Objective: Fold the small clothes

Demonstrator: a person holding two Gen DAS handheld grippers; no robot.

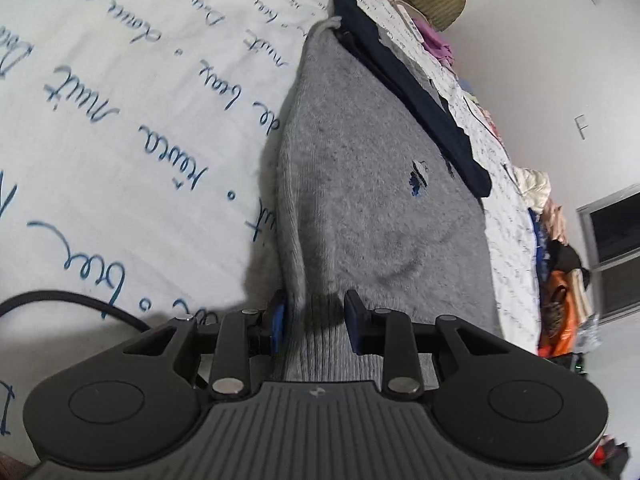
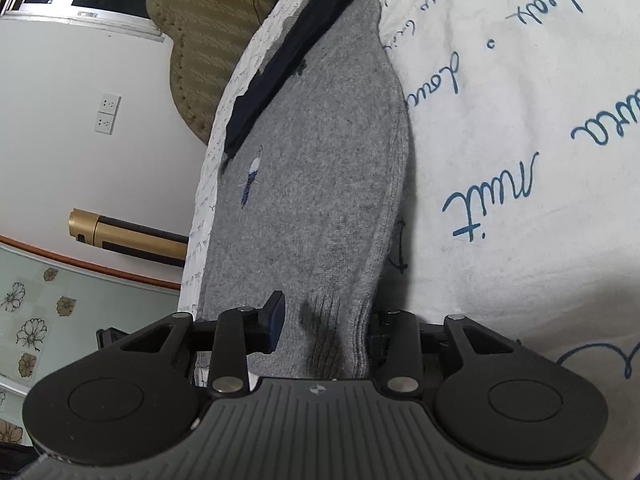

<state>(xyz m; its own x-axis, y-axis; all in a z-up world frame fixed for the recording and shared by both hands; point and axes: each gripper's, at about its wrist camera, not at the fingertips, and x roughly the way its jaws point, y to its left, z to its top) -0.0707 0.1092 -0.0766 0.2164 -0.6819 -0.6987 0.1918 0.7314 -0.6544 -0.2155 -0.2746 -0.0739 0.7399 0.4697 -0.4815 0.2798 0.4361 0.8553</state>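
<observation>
Here's the grey knitted garment [image 1: 360, 184] stretched long across the bed sheet [image 1: 120, 120] — white cloth covered in blue handwriting — with a small blue-and-white embroidered emblem [image 1: 418, 178] showing on its upper face. A dark navy piece [image 1: 404, 84] lies along the garment's far edge, and a pale cord [image 1: 326, 25] pokes out at the far tip. The left gripper [image 1: 316, 320] has the ribbed hem of the knit running between its jaws, the blue pad [image 1: 279, 326] right against the folded edge on one side and the other pad against the ribbing, so it reads as pinched on the garment. From the right wrist view, the right gripper [image 2: 326, 326] has the same sort of ribbed edge bunched between its jaws; the near pad [image 2: 276, 320] stands just beside the fabric while the other side is buried behind the folded knit — whether it truly presses on the cloth I cannot tell. Beyond the bed edge, a tan quilted headboard [image 2: 208, 44], a white wall with two sockets [image 2: 107, 114], and a gold-and-black cylinder [image 2: 124, 236]. On the left view, a heap of mixed clothes [image 1: 556, 240] sits past the bed's far side.
</observation>
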